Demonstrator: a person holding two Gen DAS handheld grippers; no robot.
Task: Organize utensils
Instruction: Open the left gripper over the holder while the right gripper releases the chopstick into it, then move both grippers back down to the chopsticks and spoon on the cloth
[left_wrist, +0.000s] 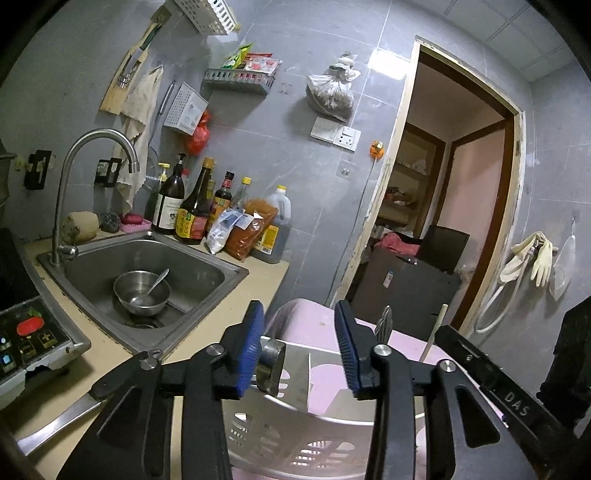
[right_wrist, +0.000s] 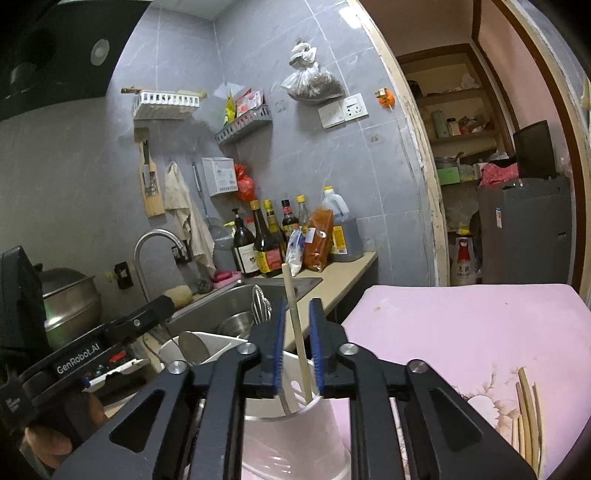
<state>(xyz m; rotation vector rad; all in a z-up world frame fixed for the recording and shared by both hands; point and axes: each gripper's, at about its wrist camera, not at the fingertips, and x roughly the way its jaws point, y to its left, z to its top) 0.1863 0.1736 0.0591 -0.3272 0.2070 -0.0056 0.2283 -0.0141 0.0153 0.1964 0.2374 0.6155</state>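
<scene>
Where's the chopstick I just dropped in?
In the right wrist view, the chopstick stands tilted in the white holder, between the open right gripper's pads, in front of the sink.

Grey tiled wall (left_wrist: 288, 155), steel sink (left_wrist: 207, 266), open doorway (left_wrist: 461, 184) beyond.

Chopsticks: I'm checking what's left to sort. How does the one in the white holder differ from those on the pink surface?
The holder chopstick stands nearly upright in the white holder; the loose chopsticks lie flat on the pink surface. It is one; they are several. It stands between the open pads of the right gripper; they lie clear of it. All are pale sticks.
</scene>
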